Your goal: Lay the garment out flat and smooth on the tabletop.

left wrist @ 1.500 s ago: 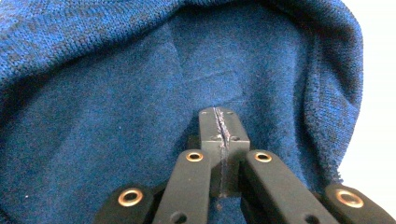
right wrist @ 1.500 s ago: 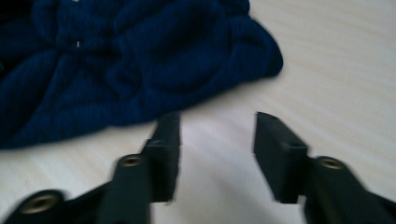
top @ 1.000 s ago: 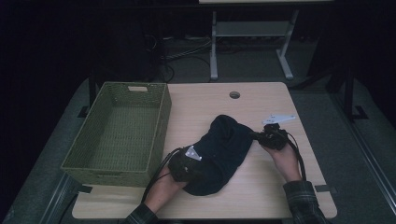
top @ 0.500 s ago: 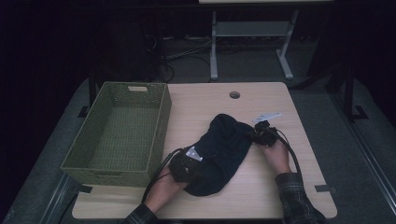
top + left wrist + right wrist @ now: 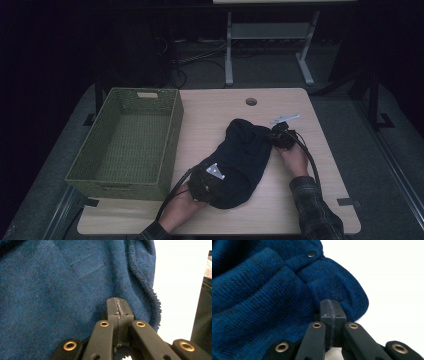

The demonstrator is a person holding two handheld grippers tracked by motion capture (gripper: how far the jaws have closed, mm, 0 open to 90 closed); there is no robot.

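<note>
A dark blue knitted garment (image 5: 245,150) lies bunched on the wooden table (image 5: 215,110), right of the middle. My left gripper (image 5: 206,184) sits at its near left end, and in the left gripper view its jaws (image 5: 117,302) are pressed together with the fuzzy blue cloth (image 5: 62,290) bunched at their tip. My right gripper (image 5: 280,136) is at the garment's far right edge. In the right gripper view it (image 5: 331,303) is shut where a folded cuff of the cloth (image 5: 262,290) puckers, below a metal snap (image 5: 312,253).
A green woven basket (image 5: 172,135) stands on the table's left side, close beside the garment. A round cable hole (image 5: 251,101) is near the far edge. A white table frame (image 5: 229,50) and cables lie on the floor beyond.
My right gripper has moved a little left and away from me, toward the garment's right edge, which is now more bunched. The left gripper has stayed put.
</note>
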